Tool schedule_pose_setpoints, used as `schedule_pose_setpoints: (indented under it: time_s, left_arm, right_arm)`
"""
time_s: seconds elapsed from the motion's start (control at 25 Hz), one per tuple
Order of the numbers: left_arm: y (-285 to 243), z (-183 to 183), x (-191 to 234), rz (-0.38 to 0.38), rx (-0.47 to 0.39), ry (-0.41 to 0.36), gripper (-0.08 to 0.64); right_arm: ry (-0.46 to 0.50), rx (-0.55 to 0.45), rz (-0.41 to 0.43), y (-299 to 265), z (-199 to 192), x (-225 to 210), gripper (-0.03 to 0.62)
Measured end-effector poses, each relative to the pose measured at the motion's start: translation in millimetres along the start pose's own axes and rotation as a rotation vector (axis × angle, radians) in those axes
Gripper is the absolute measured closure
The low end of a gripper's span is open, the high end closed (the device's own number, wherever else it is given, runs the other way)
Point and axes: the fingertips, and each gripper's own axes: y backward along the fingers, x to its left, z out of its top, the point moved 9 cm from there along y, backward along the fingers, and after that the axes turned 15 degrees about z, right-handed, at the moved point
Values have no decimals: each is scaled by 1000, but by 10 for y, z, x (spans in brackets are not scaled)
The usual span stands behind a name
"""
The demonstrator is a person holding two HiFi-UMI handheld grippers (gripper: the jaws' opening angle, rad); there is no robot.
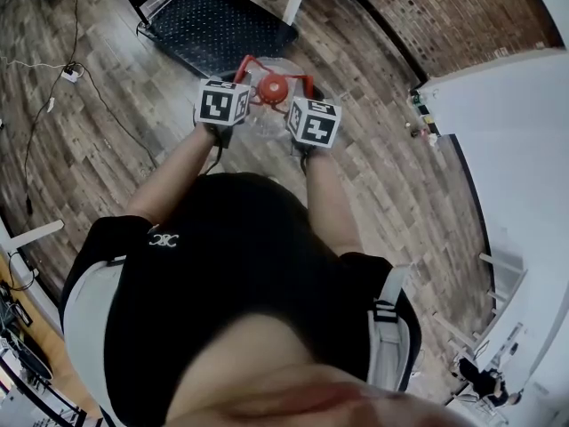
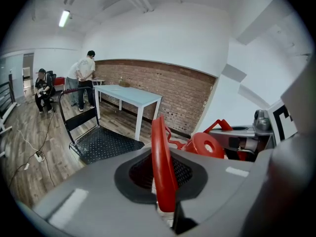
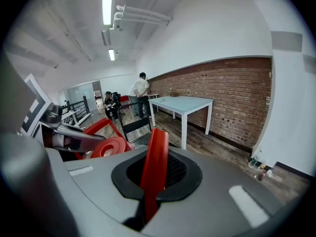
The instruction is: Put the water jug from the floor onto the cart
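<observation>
A clear water jug (image 1: 264, 114) with a red cap (image 1: 272, 85) and a red handle frame (image 1: 252, 61) hangs between my two grippers, just in front of my body. My left gripper (image 1: 240, 82) is shut on the frame's left red bar (image 2: 161, 157). On the right red bar (image 3: 154, 163) my right gripper (image 1: 302, 92) is shut. The cap (image 2: 205, 144) sits between both jaw pairs and shows again as the cap (image 3: 109, 146) in the right gripper view. The black flat cart (image 1: 218, 23) lies on the floor just beyond the jug. Most of the jug's body is hidden by the marker cubes.
A white table (image 2: 129, 95) stands by the brick wall (image 3: 232, 95) behind the cart (image 2: 104, 142). Two people (image 2: 84, 78) are at the far end of the room. Cables and a power strip (image 1: 69, 72) lie on the wood floor at the left. White furniture (image 1: 507, 140) is at the right.
</observation>
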Motion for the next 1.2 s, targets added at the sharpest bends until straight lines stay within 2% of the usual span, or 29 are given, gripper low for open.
schedule_pose_setpoints:
  time_s: [0.76,1.2]
  left_arm:
    - [-202,76,783,-106,3,-29,540]
    - [-383,198,1134,-80,-1,1,540]
  right_arm:
    - [-22,-4,-126,-509,69,598,578]
    - [3,9,-94,-910,255,690,578]
